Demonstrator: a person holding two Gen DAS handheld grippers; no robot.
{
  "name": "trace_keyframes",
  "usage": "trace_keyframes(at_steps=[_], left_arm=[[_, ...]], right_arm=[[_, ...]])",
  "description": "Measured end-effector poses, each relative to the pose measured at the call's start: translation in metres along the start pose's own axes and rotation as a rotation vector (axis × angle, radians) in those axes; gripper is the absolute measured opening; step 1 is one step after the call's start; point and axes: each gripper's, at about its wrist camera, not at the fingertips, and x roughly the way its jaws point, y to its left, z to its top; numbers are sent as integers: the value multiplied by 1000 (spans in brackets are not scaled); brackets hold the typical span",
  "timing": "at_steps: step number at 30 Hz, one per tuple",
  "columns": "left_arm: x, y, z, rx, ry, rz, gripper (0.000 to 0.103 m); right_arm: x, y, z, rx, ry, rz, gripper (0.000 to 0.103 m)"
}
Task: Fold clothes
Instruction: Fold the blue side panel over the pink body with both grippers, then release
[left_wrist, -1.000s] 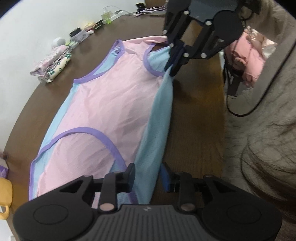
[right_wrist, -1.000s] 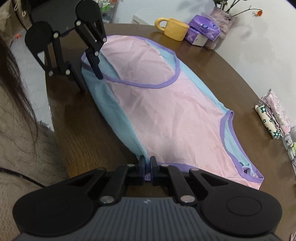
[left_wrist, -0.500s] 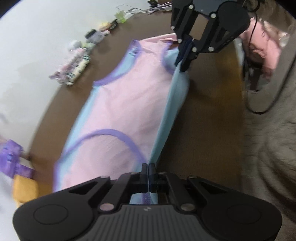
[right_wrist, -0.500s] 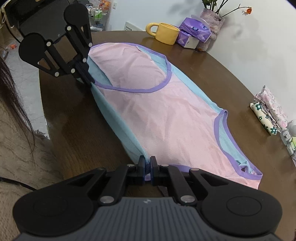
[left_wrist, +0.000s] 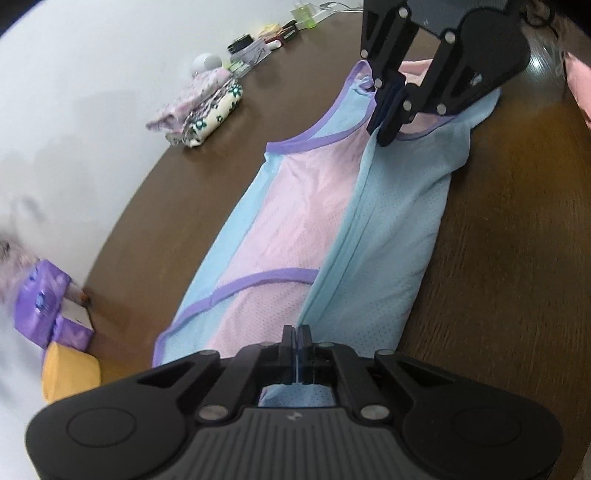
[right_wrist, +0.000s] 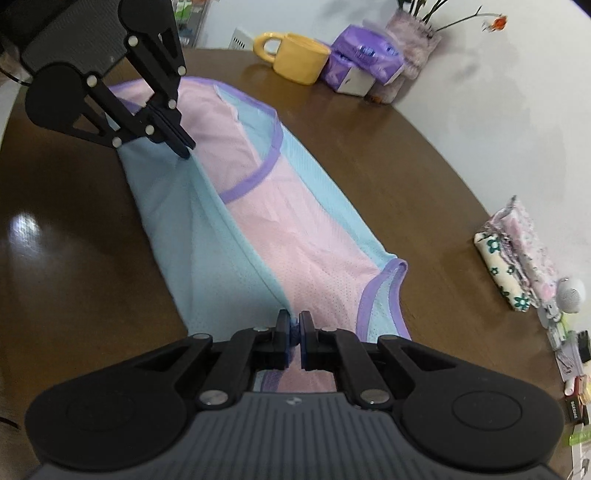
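Observation:
A pink and light-blue mesh tank top (left_wrist: 295, 221) with purple trim lies lengthwise on the brown table (left_wrist: 517, 221). Its near blue side panel (left_wrist: 388, 240) is lifted and folded over the pink middle. My left gripper (left_wrist: 297, 334) is shut on the blue edge at one end. My right gripper (right_wrist: 294, 326) is shut on the same edge at the other end. In the right wrist view the top (right_wrist: 303, 236) runs away from me, and the left gripper (right_wrist: 181, 144) pinches its far end. In the left wrist view the right gripper (left_wrist: 386, 129) shows at the far end.
A folded floral cloth (left_wrist: 199, 114) lies by the wall, also in the right wrist view (right_wrist: 517, 251). A yellow mug (right_wrist: 299, 55), a purple tissue pack (right_wrist: 364, 55) and a vase (right_wrist: 417, 40) stand at one end. Small items (left_wrist: 258, 40) crowd the other end.
The left gripper has closed on the blue edge. Both grippers have carried that edge up and over toward the wall side, so the blue panel now covers part of the pink.

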Motion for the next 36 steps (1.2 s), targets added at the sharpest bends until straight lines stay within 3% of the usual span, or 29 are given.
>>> trace_keyframes(at_steps=[5, 9, 13, 17, 18, 22, 26, 29, 36], left_arm=[[3, 10, -3, -100, 5, -43, 12], [-10, 16, -9, -177, -40, -50, 22], [-25, 19, -22, -283, -66, -74, 24], [-34, 23, -45, -404, -51, -44, 24], [-36, 25, -52, -437, -49, -38, 24], [-43, 29, -76, -554, -40, -39, 22], [-38, 29, -92, -602, -17, -41, 16], [-39, 32, -104, -626, -1, -22, 16], [-44, 51, -136, -708, 27, 17, 16]], right_arm=[[14, -7, -3, 1, 16, 13, 4], [19, -11, -5, 9, 7, 19, 5], [21, -15, -7, 40, -9, 24, 9], [10, -28, -14, 160, -39, 52, 37], [4, -31, -17, 199, -55, 56, 39], [-25, -31, -28, 343, -146, 91, 39], [-29, -9, -33, 377, -175, 201, 36], [-16, 3, -40, 372, -139, 188, 32], [-4, -5, -61, 468, -130, 143, 34]])
